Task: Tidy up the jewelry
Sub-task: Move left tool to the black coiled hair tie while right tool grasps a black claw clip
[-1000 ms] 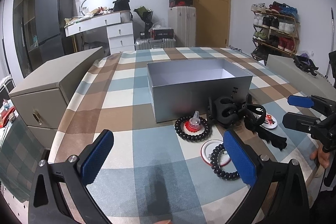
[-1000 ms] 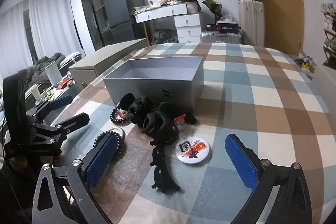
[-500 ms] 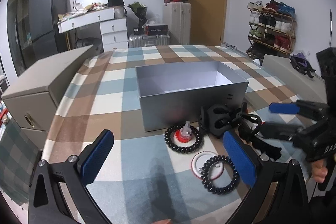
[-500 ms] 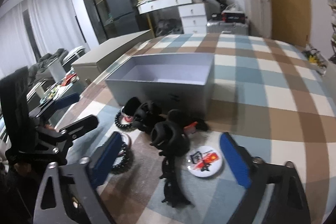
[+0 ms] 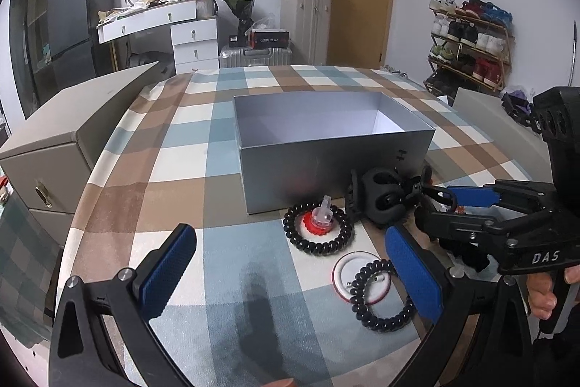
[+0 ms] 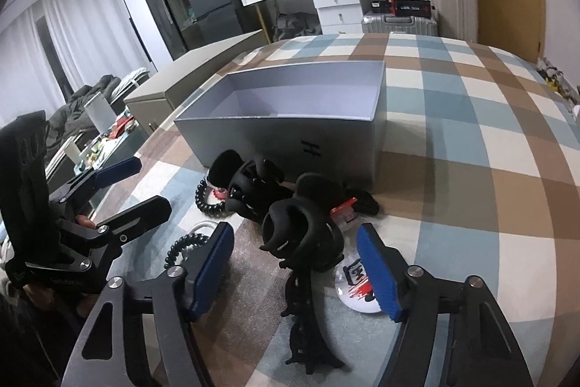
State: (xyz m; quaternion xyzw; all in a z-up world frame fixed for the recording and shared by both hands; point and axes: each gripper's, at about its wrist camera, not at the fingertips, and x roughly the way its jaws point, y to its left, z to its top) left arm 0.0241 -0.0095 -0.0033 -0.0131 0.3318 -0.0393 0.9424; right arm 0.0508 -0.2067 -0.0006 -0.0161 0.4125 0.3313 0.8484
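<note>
right tool closing around black hair claw, pads not touching yet; left tool released.

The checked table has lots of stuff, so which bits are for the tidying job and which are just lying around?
For the job:
- open grey cardboard box
- black plastic claw hair clip
- black spiral hair ties
- round white badges

Just lying about:
- beige drawer cabinet
- wooden shoe rack
- white ribbed suitcase

Open checked worktop at left and lower centre of the left-wrist frame. Blocked at centre by grey box; at right by black hair clips, coil bands.
</note>
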